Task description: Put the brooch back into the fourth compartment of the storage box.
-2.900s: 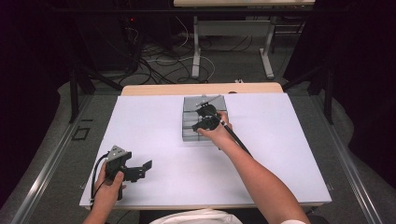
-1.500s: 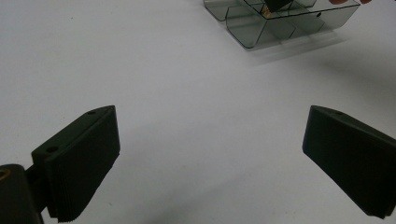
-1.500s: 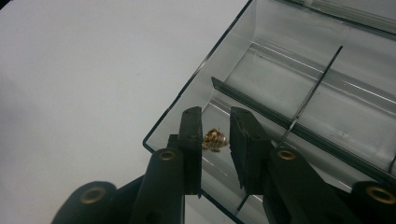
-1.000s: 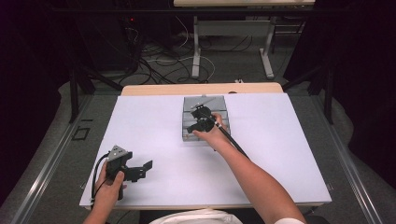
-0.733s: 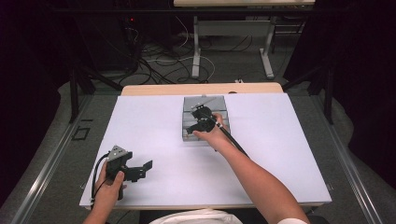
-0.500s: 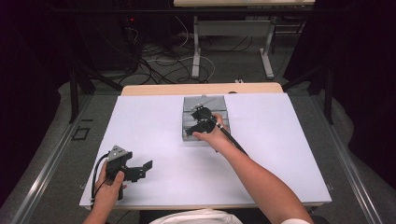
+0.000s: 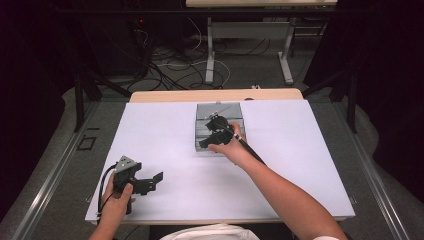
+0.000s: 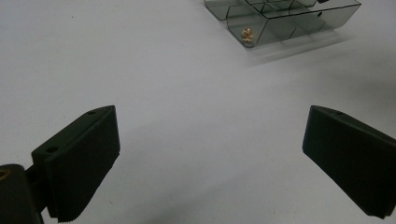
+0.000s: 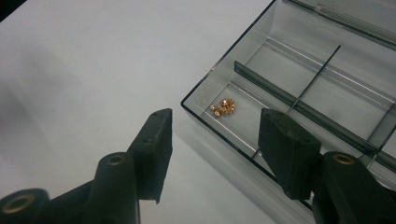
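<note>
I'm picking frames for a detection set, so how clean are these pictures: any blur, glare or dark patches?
High view: the white table is evenly lit, the surroundings fall to near black. Left gripper view: the jaws are soft, the clear box is slightly smeared and casts a faint shadow. Right gripper view: the gold trinket is fairly sharp, pale reflections streak the box walls, and the near jaws blur.

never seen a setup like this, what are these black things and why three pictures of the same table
A person sits at a white table holding a hand-held two-jaw gripper in each hand. The high view looks down from above. The other two come from cameras riding on the grippers, looking along their black jaws. The left gripper rests near the table's front edge, jaws wide apart, holding nothing. The right gripper hovers open at a corner of a clear compartment box, above a small gold ornament lying in the corner compartment. Nothing is held.
</note>
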### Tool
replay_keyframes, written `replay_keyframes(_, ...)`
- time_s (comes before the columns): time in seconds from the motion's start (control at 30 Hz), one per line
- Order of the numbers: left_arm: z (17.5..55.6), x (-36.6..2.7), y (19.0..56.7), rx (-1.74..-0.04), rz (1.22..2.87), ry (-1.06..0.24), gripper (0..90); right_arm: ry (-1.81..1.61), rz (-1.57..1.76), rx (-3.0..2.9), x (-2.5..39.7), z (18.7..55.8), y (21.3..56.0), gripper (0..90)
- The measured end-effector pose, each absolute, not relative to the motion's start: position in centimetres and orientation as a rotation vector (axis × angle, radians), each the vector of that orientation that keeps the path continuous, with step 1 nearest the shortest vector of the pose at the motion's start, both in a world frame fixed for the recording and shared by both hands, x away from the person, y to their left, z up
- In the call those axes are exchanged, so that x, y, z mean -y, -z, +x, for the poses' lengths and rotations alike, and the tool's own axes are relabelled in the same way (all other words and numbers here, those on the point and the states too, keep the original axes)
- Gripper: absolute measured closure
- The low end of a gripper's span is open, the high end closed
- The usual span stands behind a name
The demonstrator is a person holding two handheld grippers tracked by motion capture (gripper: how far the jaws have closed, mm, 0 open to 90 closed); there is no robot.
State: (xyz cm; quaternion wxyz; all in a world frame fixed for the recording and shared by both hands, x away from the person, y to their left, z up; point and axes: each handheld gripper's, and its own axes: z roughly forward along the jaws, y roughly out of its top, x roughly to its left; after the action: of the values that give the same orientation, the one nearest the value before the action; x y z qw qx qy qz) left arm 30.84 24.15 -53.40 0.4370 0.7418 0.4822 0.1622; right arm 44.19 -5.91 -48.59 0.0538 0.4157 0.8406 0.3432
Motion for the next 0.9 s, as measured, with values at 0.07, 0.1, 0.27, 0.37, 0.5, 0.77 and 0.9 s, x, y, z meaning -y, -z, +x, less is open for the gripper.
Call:
replay_keyframes(0.07, 30.8, -24.1, 53.4, -1.202, 1.84, -0.397, 4.3, -1.057, 1.258, -2.548, 6.1, 44.0, 48.5, 41.7)
replay_keyframes(0.1, 30.8, -24.1, 53.4, -1.197, 1.847, -0.403, 4.3, -1.064, 1.263, -2.538, 6.1, 43.9, 48.5, 40.8)
replay_keyframes(0.27, 30.8, -24.1, 53.4, -1.197, 1.849, -0.406, 4.3, -1.04, 1.242, -2.554, 6.4, 43.4, 48.2, 37.0)
replay_keyframes(0.37, 30.8, -24.1, 53.4, -1.196, 1.849, -0.404, 4.3, -1.043, 1.214, -2.566, 6.6, 43.0, 48.1, 34.7)
replay_keyframes(0.5, 30.8, -24.2, 53.4, -1.198, 1.847, -0.405, 4.3, -0.998, 1.19, -2.6, 7.0, 42.5, 48.0, 33.2)
replay_keyframes(0.77, 30.8, -24.1, 53.4, -1.199, 1.847, -0.406, 4.3, -1.04, 1.193, -2.566, 8.1, 41.3, 48.1, 28.0)
replay_keyframes(0.9, 30.8, -24.1, 53.4, -1.2, 1.847, -0.407, 4.3, -1.023, 1.187, -2.564, 8.8, 40.6, 48.1, 22.7)
